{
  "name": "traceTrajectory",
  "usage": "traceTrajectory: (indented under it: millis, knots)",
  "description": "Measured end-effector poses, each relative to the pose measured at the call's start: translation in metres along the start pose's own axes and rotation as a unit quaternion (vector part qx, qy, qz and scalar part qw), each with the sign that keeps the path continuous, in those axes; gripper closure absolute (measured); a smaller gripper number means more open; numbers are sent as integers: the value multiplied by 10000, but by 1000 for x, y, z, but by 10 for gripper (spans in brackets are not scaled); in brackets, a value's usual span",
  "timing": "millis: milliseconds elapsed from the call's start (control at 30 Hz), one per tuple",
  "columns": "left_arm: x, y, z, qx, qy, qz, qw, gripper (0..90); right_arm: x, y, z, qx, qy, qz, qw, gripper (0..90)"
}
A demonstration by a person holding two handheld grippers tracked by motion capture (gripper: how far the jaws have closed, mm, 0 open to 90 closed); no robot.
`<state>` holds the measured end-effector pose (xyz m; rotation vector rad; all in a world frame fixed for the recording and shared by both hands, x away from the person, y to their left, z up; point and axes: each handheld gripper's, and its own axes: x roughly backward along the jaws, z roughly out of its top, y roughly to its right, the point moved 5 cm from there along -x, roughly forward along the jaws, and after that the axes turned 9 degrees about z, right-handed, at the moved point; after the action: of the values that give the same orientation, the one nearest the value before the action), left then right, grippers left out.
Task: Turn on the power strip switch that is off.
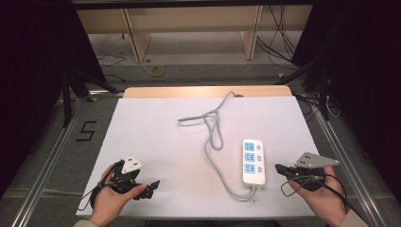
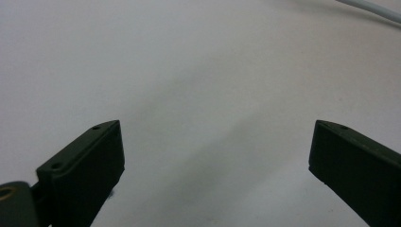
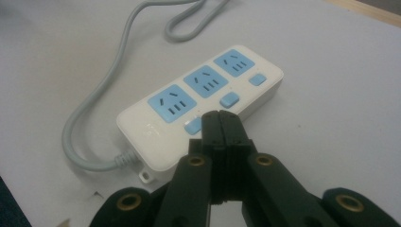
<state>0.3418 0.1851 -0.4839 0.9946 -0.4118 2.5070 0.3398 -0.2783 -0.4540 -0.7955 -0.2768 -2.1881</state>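
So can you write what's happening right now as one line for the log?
left tongs: open, over bare table | right tongs: shut, empty, beside power strip | cord: looped on table

Bright even overhead light; dark surroundings; close-ups soft, blurry.

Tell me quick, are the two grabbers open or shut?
Left gripper: open, holding nothing.
Right gripper: shut, holding nothing, next to the power strip.
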Motion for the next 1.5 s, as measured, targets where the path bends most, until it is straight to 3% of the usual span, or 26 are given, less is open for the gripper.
traceTrajectory:
  millis: [1500]
  knots:
    - [-5,5,3,-109,-13,-19,9999,53,-14,8,16,-162,-127,56,9998,900]
